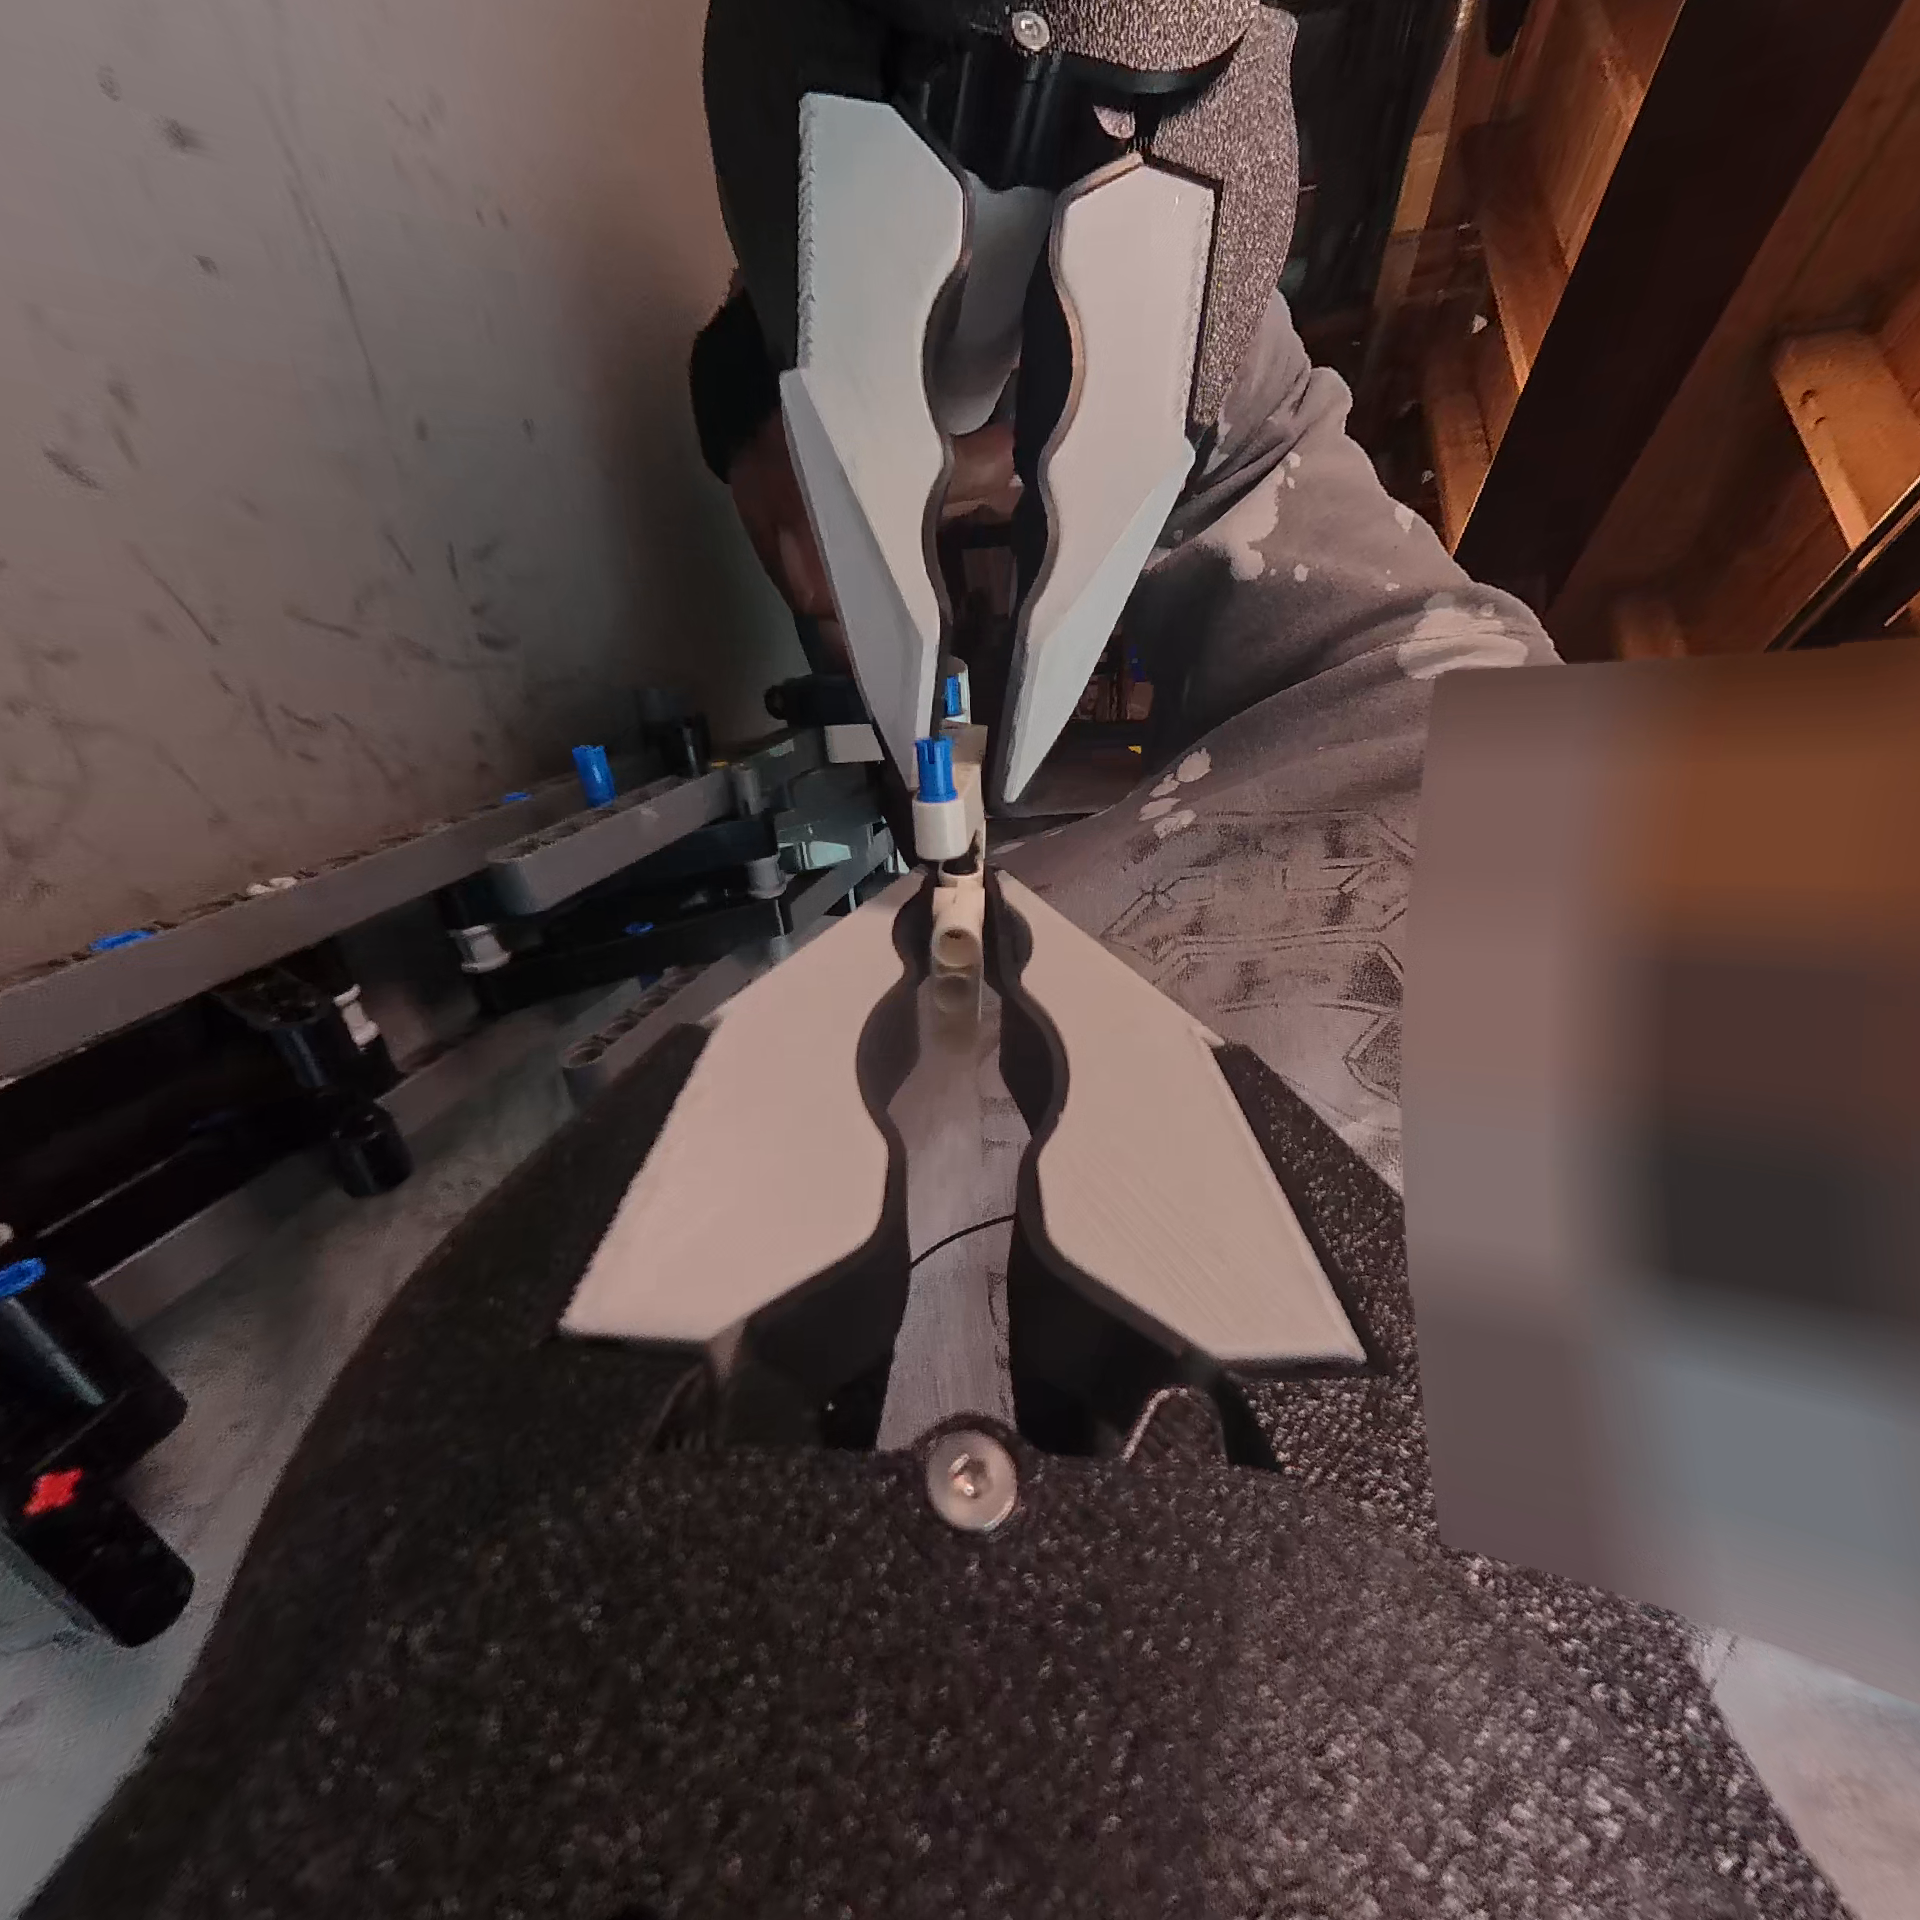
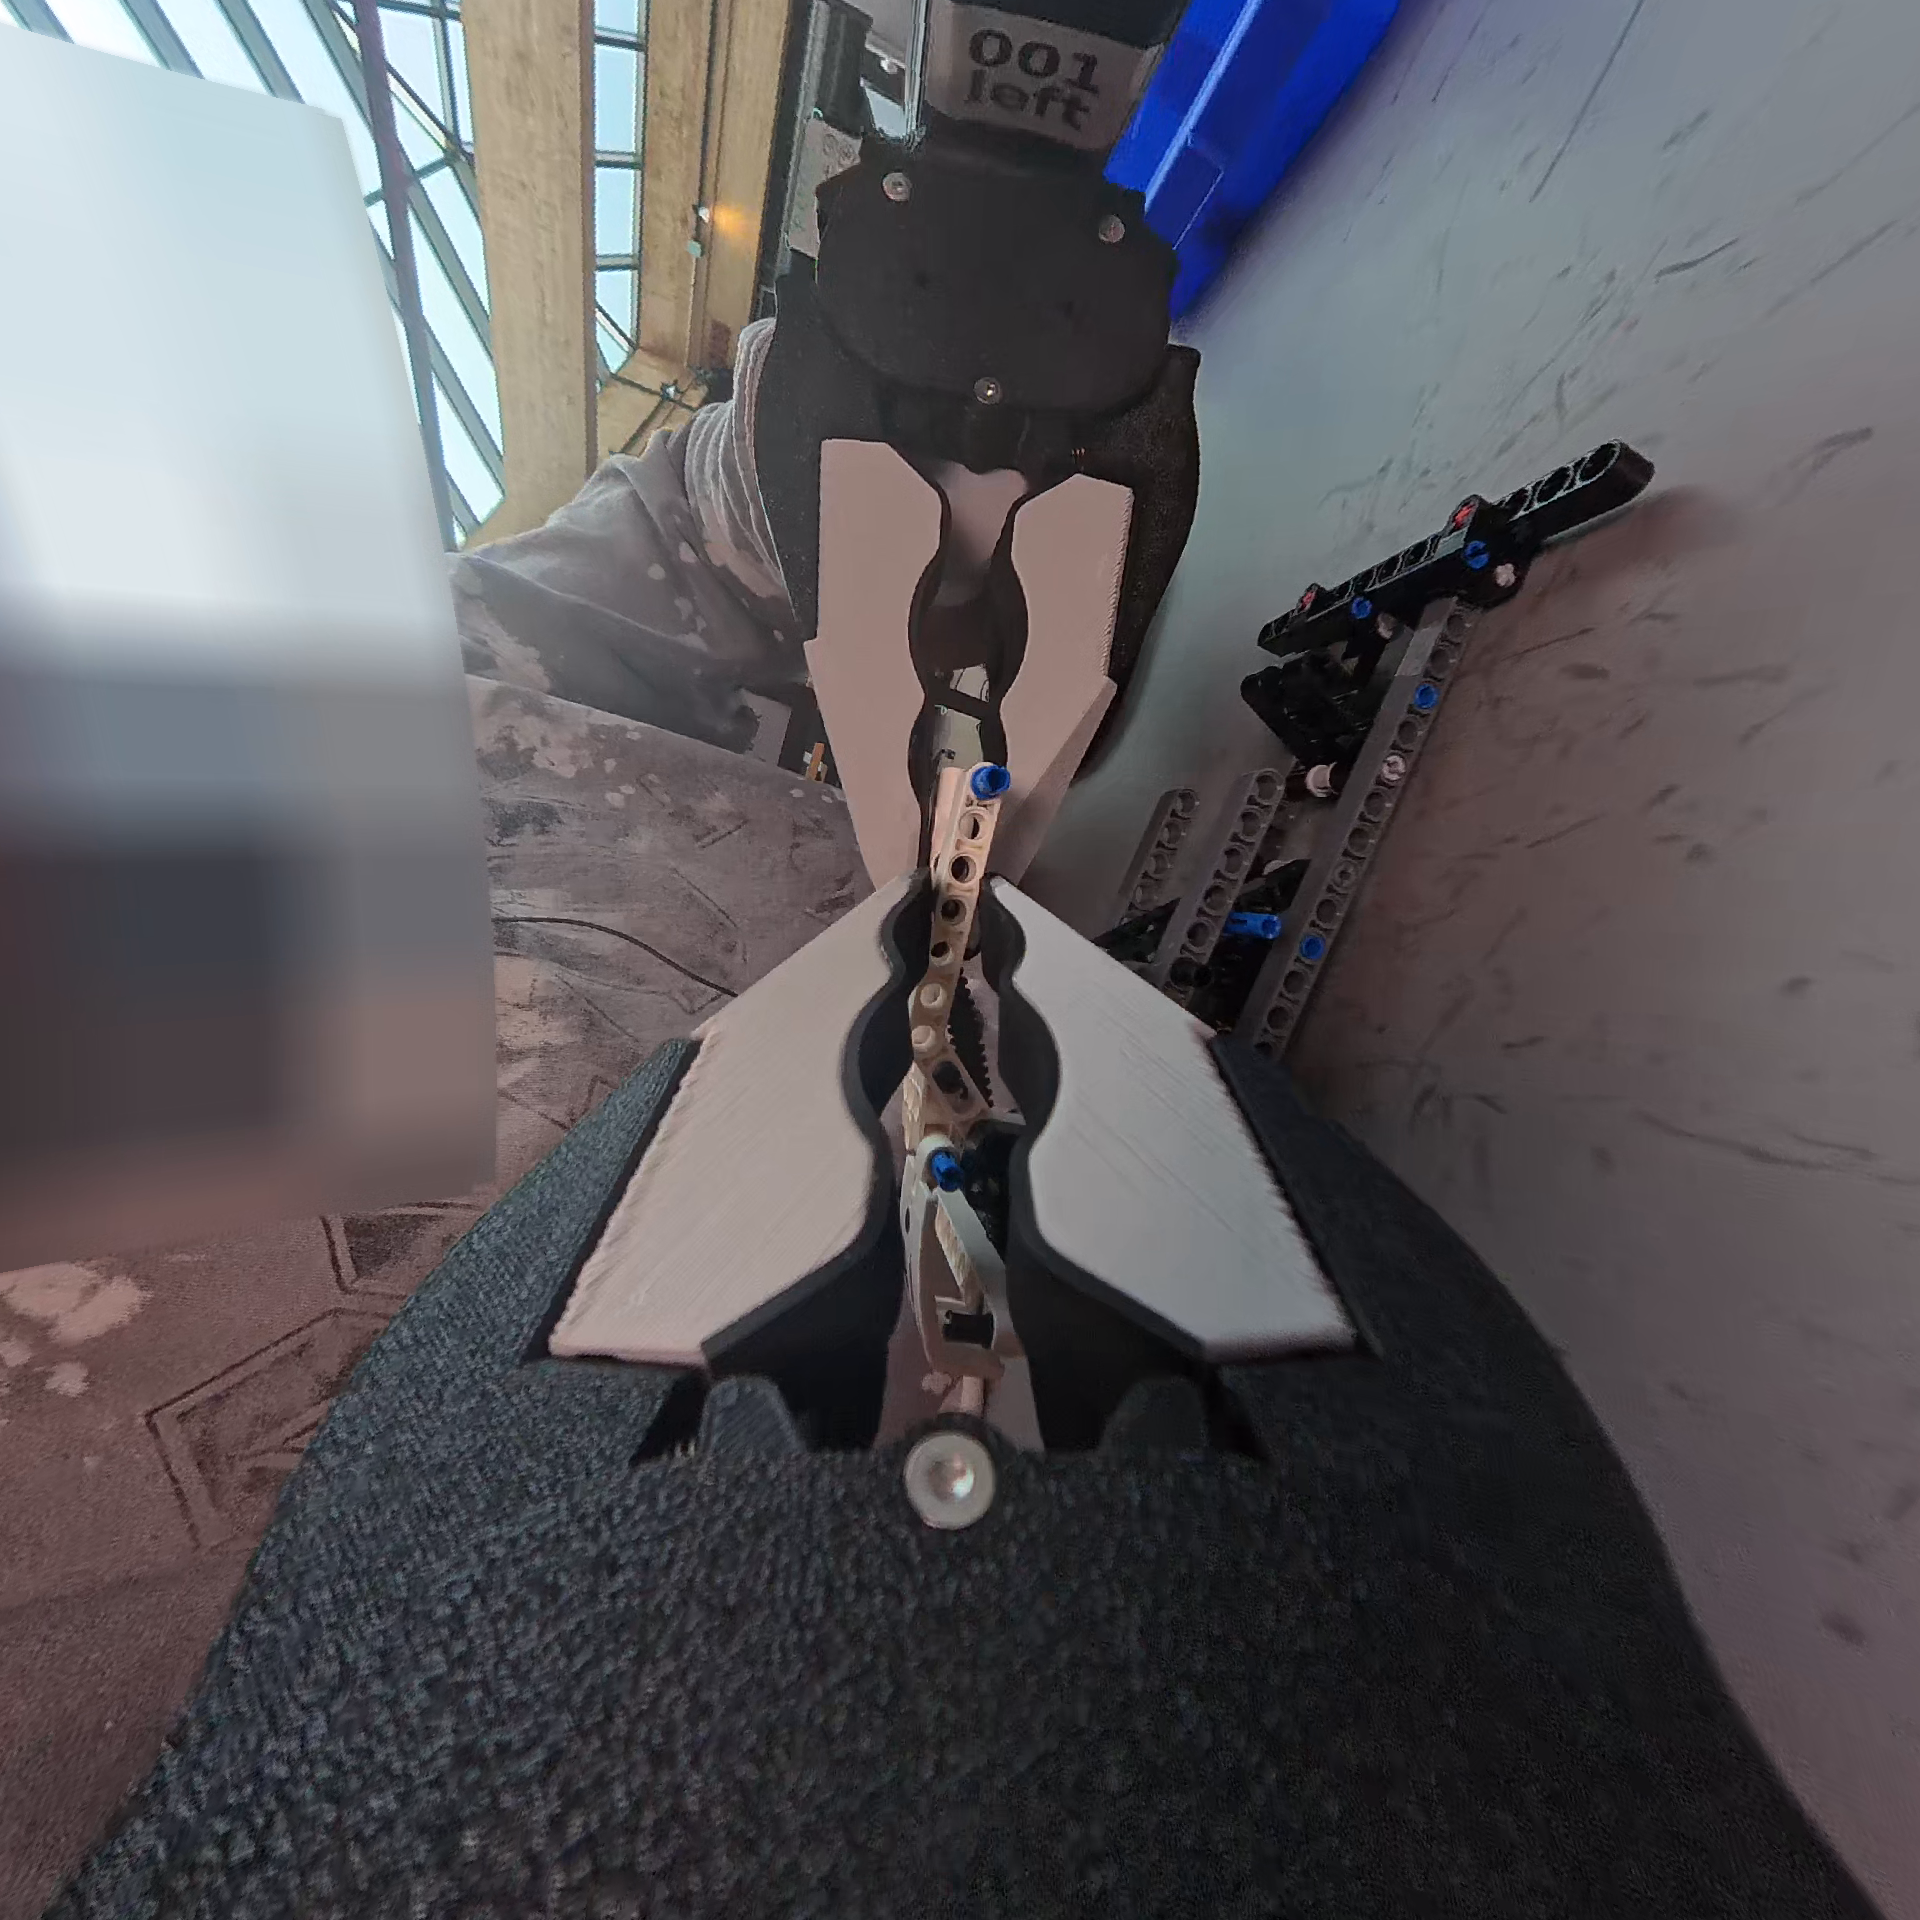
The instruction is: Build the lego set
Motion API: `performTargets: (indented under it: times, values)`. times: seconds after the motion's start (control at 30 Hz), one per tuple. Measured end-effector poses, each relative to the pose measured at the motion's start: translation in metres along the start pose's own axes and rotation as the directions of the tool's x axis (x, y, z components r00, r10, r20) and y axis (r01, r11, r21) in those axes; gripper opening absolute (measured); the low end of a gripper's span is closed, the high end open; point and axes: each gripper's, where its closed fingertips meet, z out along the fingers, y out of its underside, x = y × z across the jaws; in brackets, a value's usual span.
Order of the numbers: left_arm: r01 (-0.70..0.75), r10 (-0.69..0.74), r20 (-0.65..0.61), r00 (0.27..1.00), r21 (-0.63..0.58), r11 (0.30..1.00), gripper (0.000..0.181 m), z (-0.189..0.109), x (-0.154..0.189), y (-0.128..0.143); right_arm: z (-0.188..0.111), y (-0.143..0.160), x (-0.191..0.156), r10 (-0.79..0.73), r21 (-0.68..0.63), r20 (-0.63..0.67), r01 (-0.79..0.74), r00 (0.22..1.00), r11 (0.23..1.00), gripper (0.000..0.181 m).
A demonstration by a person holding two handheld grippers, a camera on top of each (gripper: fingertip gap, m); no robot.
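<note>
- Left wrist view, near: the left gripper [image 1: 951, 883] occupies the lower centre of the frame. Its jaws are closed on the end of a white perforated beam [image 1: 954, 940], which runs away from the camera between the fingertips.
- Just beyond the tips: a white bush with a blue pin [image 1: 932, 774] sits on the beam at the frame centre.
- Beyond that: the right gripper [image 1: 961, 774] descends from the top centre of the frame, and its tips meet the same beam.
- Left side of the frame: a grey and black beam assembly [image 1: 623, 842] rests on the grey tabletop [image 1: 260, 468], with blue pins standing up from it.
- Right wrist view, near: the right gripper [image 2: 951, 899] occupies the lower centre. Its jaws are closed on a white beam sub-assembly [image 2: 951, 997] fitted with a blue pin [image 2: 943, 1166] between the fingers.
- Beyond the tips: the beam extends upward in the frame to the left gripper [image 2: 951, 831], which clamps its far end beside a second blue pin [image 2: 989, 778].
- Right of the frame: the beam assembly [image 2: 1382, 769] lies on the tabletop [image 2: 1610, 1039].
- Upper right: a blue bin [image 2: 1226, 135] stands at the tabletop edge.
- Background, left of the grippers: a person's grey patterned sleeve [image 2: 623, 582].
</note>
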Motion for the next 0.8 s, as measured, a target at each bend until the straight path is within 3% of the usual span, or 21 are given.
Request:
performTargets:
  times: [0.4,0.8]
  values:
    - [0.034,-0.035,-0.017,0.999,-0.041,0.999,0.006,0.002,0.003,-0.004,-0.003,-0.001,-0.002,-0.062,0.046,0.022,0.061,0.998,0.997,0.007]
    - [-0.073,0.074,0.011,0.997,-0.061,0.995,0.005,0.010,0.006,-0.006,-0.006,0.004,-0.009,-0.131,-0.013,0.060,0.132,0.990,0.991,0.006]
